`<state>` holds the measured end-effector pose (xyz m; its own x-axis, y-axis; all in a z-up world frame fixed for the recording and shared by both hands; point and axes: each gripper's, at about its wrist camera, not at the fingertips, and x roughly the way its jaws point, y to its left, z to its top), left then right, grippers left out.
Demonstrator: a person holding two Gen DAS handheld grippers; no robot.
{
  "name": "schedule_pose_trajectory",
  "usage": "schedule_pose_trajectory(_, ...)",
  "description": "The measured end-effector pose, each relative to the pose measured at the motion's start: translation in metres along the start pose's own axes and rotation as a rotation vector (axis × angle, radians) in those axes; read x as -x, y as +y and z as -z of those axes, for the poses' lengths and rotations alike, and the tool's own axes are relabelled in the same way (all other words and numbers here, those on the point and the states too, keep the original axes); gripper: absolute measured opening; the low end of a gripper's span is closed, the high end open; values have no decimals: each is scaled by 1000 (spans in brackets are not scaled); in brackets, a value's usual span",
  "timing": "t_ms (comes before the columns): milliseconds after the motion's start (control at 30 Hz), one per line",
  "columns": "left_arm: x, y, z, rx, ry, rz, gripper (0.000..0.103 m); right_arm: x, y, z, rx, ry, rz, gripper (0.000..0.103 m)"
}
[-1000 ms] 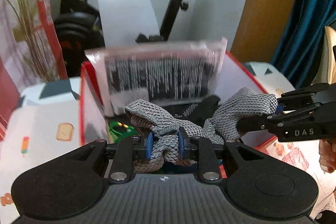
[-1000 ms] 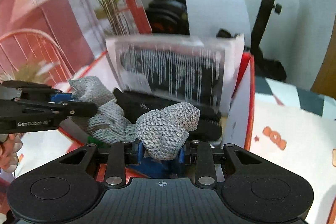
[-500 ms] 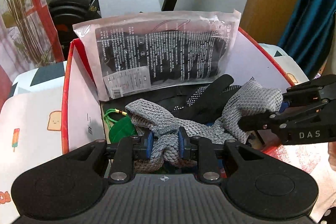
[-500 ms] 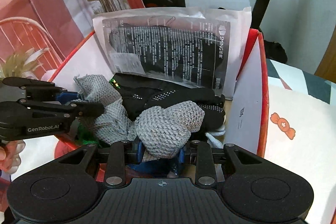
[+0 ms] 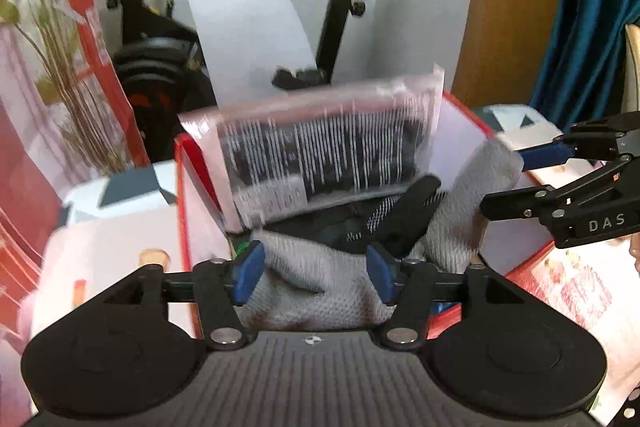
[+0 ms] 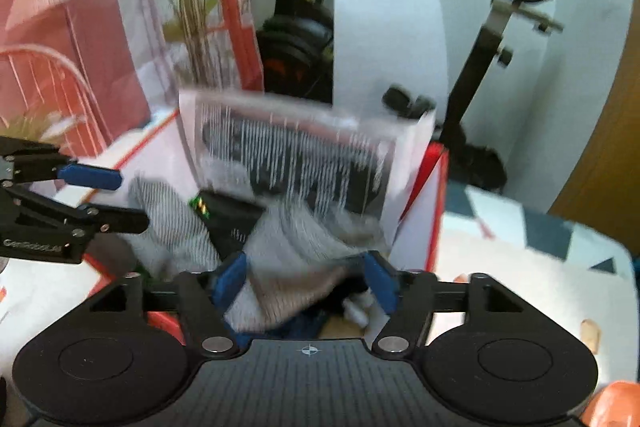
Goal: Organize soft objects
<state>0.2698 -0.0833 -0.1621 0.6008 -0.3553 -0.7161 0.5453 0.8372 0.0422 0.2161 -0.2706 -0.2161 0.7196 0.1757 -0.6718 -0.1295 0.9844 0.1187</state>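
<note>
The grey knitted glove (image 5: pixel 320 279) lies draped across the things inside the red-edged box (image 5: pixel 188 211), one bulky end low at the near side and the other end rising toward the box's right wall. Its weave is coarse and mottled grey, though motion blur softens the detail in both views. In the right wrist view the same glove (image 6: pixel 296 267) shows as two grey lumps, one at the left of the box and one just ahead of the camera.

The left gripper (image 5: pixel 316 273) has its blue-padded fingers spread wide on either side of the near lump, with the cloth lying loose between them — nothing pinched. The right gripper (image 6: pixel 306 277) is likewise spread wide, its pads standing off the grey cloth on both sides.

Under and behind the glove sits a black glove (image 5: pixel 400 219) with rows of white dots, one finger pointing up. A clear plastic packet (image 5: pixel 320 163) printed with white text on black leans against the far wall of the box, crowding the space above the gloves. A scrap of green (image 5: pixel 240 247) peeks out at the box's left inner corner.

Beyond the box stands an exercise bike (image 5: pixel 344 7), a curved white sheet (image 5: pixel 244 23) and a plant (image 5: pixel 60 39) — and a blue curtain (image 5: pixel 592 11) hangs at the right.
</note>
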Motion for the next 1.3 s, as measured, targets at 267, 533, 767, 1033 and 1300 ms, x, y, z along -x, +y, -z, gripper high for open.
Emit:
schedule_pose_trajectory(267, 75, -17, -17, -2, -219, -109, 99, 71, 5, -13, 19, -204, 38, 102)
schedule_pose_trajectory(533, 157, -43, -23, 32, -397, -196, 103, 162, 22, -17, 11, -424, 34, 103)
schedule_pose_trajectory(767, 229, -75, -15, 24, -489, -313, 103, 241, 48, -8, -20, -552, 80, 103)
schedule_pose_trajectory(1033, 318, -98, -2, 74, -599, -356, 103, 320, 80, 8, -47, -631, 138, 103)
schedule_pose_trajectory(1300, 360, -99, 5, 171, -646, -276, 103, 378, 100, 14, -65, -657, 141, 103)
